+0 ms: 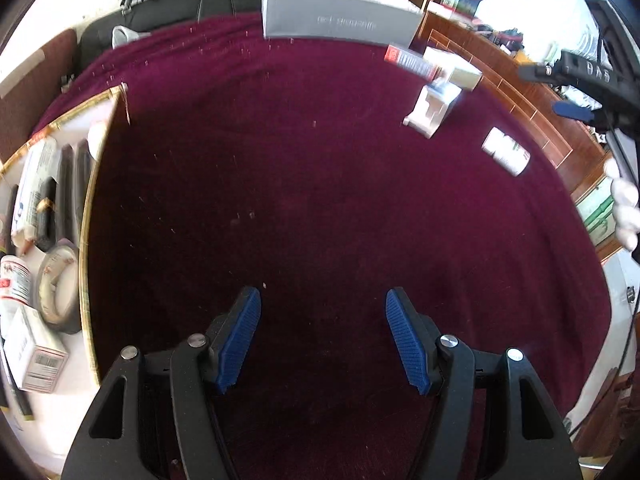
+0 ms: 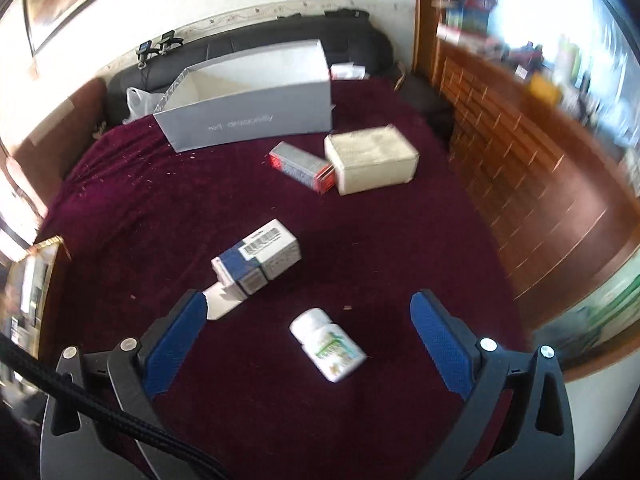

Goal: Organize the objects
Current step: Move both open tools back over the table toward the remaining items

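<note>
1. Right gripper: jaws spread wide, nothing pinched; white bottle seen lying between fingers on maroon cloth.
2. Left gripper: jaws spread, empty, over bare cloth.
3. Grey box at far edge; cream box touching red-ended carton; blue-white carton mid-cloth.

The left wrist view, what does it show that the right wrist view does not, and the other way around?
Only the left wrist view shows the tray's contents clearly: a tape roll and a small carton. Only the right wrist view shows the inside of the grey box. Both show the white bottle, the blue-and-white carton, the maroon cloth and an open claw: left, right.
</note>
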Demonstrator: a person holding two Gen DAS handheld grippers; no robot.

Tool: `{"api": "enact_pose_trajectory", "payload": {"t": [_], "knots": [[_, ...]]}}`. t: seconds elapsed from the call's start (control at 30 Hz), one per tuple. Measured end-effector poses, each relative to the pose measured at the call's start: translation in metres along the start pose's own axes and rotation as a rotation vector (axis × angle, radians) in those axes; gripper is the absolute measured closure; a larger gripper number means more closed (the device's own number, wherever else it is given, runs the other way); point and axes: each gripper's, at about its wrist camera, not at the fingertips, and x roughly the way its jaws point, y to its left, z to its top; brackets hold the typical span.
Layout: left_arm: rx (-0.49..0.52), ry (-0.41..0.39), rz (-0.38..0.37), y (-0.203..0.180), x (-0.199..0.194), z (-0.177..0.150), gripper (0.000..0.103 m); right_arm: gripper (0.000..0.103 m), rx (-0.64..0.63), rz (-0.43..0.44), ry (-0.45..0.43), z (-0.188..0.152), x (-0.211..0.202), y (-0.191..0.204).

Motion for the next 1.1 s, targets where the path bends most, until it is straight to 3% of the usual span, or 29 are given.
{"api": "enact_pose_trajectory", "payload": {"t": [0.17,0.23,0.33,0.43,0.5,0.63,0.7,0.77,0.87,1.0,1.1], "knots": [[0.016,-0.007,-0.009,-0.005,0.005,-0.002,0.031,0.001,0.061,0.028,0.063,0.007,0.03,0.007],[0.036,-0.016,-0.025,-0.009,0.007,-0.004,0.016,0.001,0.121,0.056,0.073,0.013,0.041,0.006],[0.11,0.022,-0.004,-0.022,0.012,-0.006,0.002,0.001,0.19,0.066,0.102,0.024,0.062,0.005],[0.168,0.04,0.052,-0.032,0.016,-0.008,0.001,0.001,0.207,0.042,0.132,0.034,0.086,0.009],[0.164,0.04,0.051,-0.031,0.015,-0.008,0.001,0.001,0.221,0.048,0.153,0.038,0.1,0.012],[0.167,0.04,0.05,-0.032,0.014,-0.008,0.001,0.004,0.245,0.298,0.249,0.034,0.118,0.032],[0.166,0.037,0.05,-0.031,0.013,-0.009,0.001,0.004,0.198,0.432,0.278,0.027,0.11,0.051],[0.166,0.035,0.051,-0.032,0.014,-0.009,0.001,0.004,0.129,0.489,0.263,0.021,0.091,0.064],[0.168,0.032,0.053,-0.032,0.014,-0.01,0.001,0.004,0.104,0.45,0.181,0.014,0.054,0.057],[0.179,0.051,0.037,-0.033,0.012,-0.01,0.002,0.004,0.156,0.301,0.05,0.006,0.016,0.014],[0.138,0.043,-0.024,-0.031,0.004,0.004,0.002,0.004,0.182,0.195,-0.018,-0.006,-0.001,-0.019]]}}
